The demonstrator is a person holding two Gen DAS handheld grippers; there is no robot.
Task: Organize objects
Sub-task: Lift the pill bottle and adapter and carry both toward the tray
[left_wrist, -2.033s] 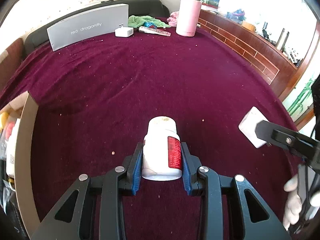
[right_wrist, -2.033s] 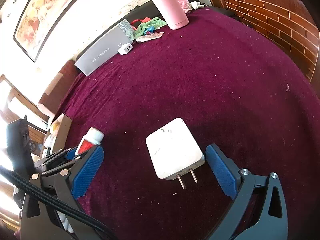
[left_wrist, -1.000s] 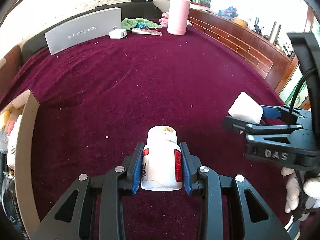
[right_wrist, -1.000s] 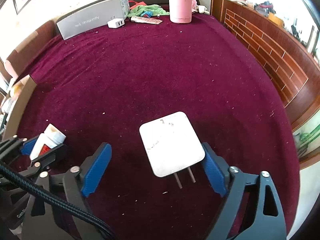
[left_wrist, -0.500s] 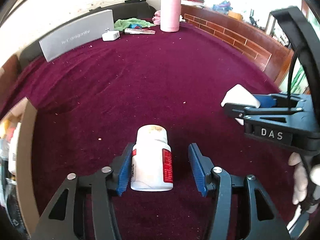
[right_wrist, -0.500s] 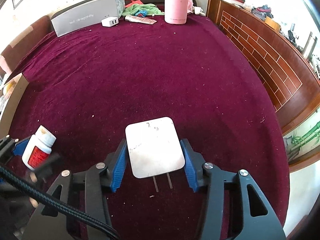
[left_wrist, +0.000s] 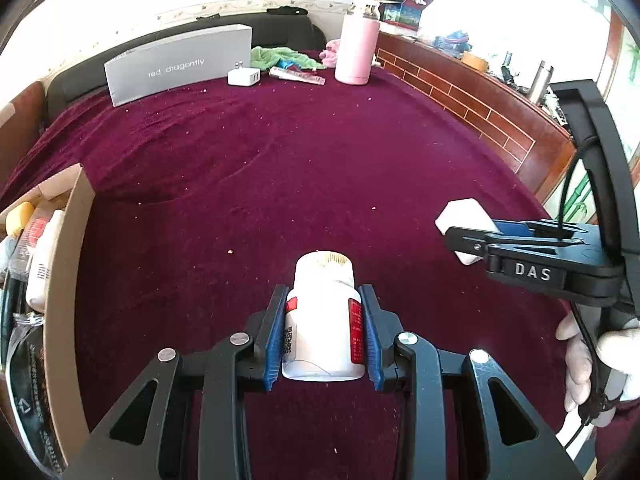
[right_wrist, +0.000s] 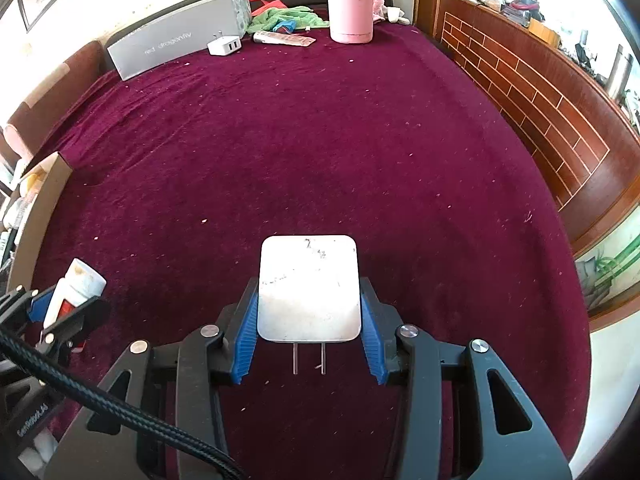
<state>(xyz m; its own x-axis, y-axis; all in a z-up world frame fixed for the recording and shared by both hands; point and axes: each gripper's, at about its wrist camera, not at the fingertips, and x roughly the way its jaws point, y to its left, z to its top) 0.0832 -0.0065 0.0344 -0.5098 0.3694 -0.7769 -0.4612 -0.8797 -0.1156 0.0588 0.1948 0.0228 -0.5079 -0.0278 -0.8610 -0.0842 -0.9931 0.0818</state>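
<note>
My left gripper (left_wrist: pixel 323 312) is shut on a white pill bottle (left_wrist: pixel 323 320) with a red label, its blue pads pressing both sides. It also shows at the left of the right wrist view (right_wrist: pixel 76 286). My right gripper (right_wrist: pixel 308 312) is shut on a flat white charger plug (right_wrist: pixel 308 288), prongs pointing back toward me. In the left wrist view that charger (left_wrist: pixel 462 220) sits in the right gripper (left_wrist: pixel 472 236) at the right. Both are over the maroon tablecloth (left_wrist: pixel 280 184).
A cardboard box (left_wrist: pixel 64 264) with several items stands at the left edge. At the far end are a grey box (left_wrist: pixel 176 66), a small white charger (left_wrist: pixel 244 77), a tube (left_wrist: pixel 296 75), a green cloth (left_wrist: pixel 280 56) and a pink flask (left_wrist: pixel 358 46). A brick-patterned ledge (right_wrist: pixel 540 100) runs along the right.
My left gripper opened half a second ago and has closed again on the pill bottle. My right gripper closed on the white charger and now holds it straight.
</note>
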